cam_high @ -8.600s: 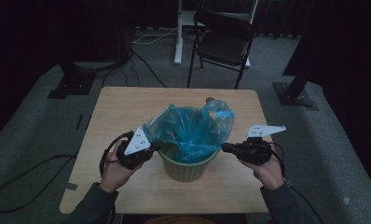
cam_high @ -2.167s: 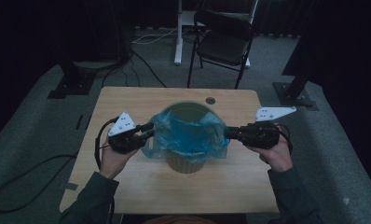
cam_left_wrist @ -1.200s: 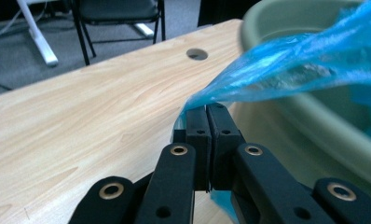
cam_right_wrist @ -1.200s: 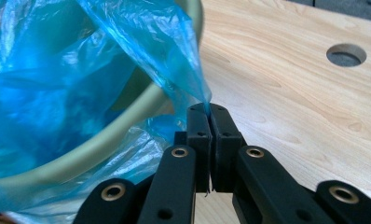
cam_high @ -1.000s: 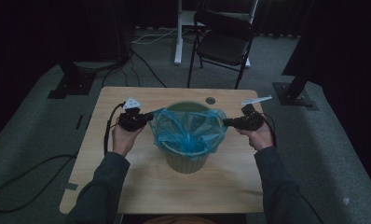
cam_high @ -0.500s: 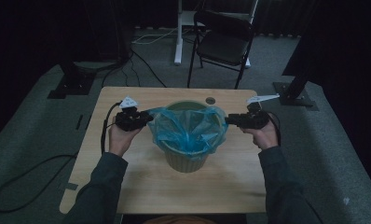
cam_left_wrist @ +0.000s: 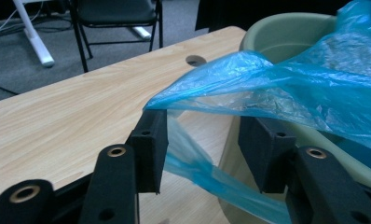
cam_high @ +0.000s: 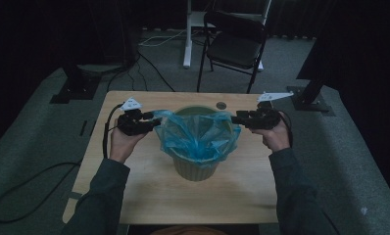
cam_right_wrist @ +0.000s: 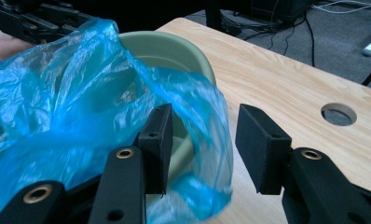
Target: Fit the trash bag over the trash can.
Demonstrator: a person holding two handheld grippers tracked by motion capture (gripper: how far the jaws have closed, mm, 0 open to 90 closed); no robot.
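Jaws of the left gripper (cam_high: 151, 121) and right gripper (cam_high: 236, 119), just opened and parted, flank the green bin (cam_high: 195, 166) mid-tabletop (cam_high: 134, 186), the blue bag (cam_high: 198, 137) draped over its rim, hem slack between each pair, lying inward from both.

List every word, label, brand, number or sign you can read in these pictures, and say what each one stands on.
None: no readable text stands on the blue bag, the green bin, the table, the chair, or either claw.
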